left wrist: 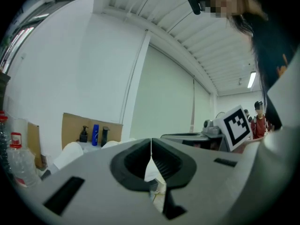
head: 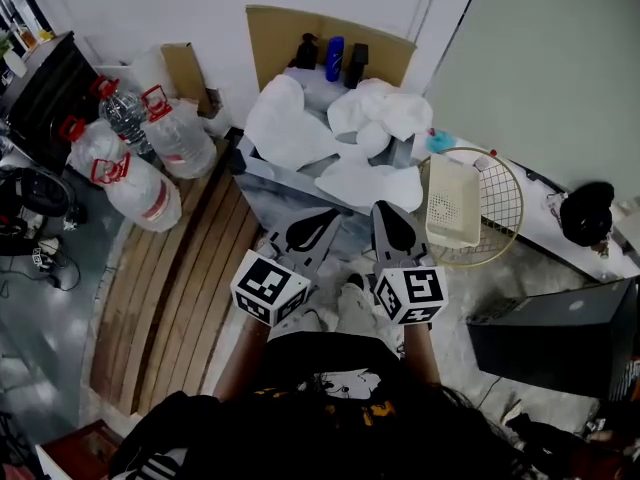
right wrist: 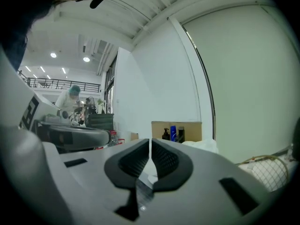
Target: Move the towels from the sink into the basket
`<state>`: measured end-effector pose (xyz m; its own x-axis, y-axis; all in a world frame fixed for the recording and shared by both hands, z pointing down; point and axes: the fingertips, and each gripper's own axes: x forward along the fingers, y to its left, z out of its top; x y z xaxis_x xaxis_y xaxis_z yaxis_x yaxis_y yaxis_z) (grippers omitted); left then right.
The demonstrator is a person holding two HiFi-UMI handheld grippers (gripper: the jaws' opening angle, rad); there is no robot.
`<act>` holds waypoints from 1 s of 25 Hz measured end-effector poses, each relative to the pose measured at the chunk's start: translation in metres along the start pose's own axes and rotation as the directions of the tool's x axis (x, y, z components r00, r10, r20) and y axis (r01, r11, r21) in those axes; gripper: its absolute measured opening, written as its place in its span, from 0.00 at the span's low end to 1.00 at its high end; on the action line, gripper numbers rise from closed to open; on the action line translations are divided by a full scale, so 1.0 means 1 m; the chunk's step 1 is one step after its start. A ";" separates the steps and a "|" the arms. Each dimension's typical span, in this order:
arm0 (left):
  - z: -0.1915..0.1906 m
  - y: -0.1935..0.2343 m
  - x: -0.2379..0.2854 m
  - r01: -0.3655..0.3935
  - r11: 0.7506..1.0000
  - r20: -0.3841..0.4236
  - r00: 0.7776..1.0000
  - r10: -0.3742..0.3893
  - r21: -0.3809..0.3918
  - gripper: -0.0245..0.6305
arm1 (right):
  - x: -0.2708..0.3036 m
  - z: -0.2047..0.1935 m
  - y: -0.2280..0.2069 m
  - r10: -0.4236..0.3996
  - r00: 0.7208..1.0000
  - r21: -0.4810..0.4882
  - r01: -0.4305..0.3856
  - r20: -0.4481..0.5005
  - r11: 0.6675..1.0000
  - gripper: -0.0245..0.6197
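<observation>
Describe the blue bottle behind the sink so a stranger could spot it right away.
Find the grey sink heaped with white towels. Behind it leans a brown cardboard sheet, with three bottles lined up in front. The blue plastic bottle is the middle one, the only coloured one, between a black pump bottle and a black squarish bottle.
</observation>
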<state>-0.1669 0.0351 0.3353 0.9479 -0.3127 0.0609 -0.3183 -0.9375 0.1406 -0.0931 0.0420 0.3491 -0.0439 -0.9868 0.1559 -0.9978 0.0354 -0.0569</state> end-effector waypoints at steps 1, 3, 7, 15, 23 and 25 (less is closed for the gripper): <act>-0.001 0.002 0.003 0.001 1.000 -0.003 1.000 -0.001 -0.004 0.05 | 0.004 0.001 -0.006 -0.001 1.000 0.008 0.000 0.004 1.000 0.05; -0.004 0.008 0.010 0.002 1.000 -0.009 1.000 -0.002 -0.009 0.05 | 0.013 0.003 -0.020 -0.001 1.000 0.021 0.001 0.010 1.000 0.05; -0.006 0.022 0.029 -0.008 1.000 -0.018 1.000 0.008 -0.006 0.05 | 0.038 0.010 -0.054 -0.007 1.000 -0.007 0.007 0.013 1.000 0.06; -0.003 0.058 0.091 -0.038 0.999 -0.045 0.998 0.038 0.001 0.05 | 0.116 0.017 -0.143 0.040 0.997 -0.141 -0.050 -0.070 0.989 0.28; 0.001 0.094 0.150 -0.106 0.994 -0.071 0.992 0.106 0.002 0.05 | 0.227 -0.018 -0.201 0.164 0.951 -0.381 -0.258 -0.262 0.888 0.53; 0.002 0.103 0.160 -0.128 0.992 -0.079 0.989 0.128 0.007 0.05 | 0.257 -0.037 -0.215 0.170 0.926 -0.418 -0.309 -0.338 0.854 0.56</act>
<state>-0.0476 -0.1122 0.3580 0.8952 -0.4174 0.1561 -0.4370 -0.8908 0.1243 0.1080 -0.2133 0.4379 -0.2276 -0.8542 0.4675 -0.8597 0.4017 0.3154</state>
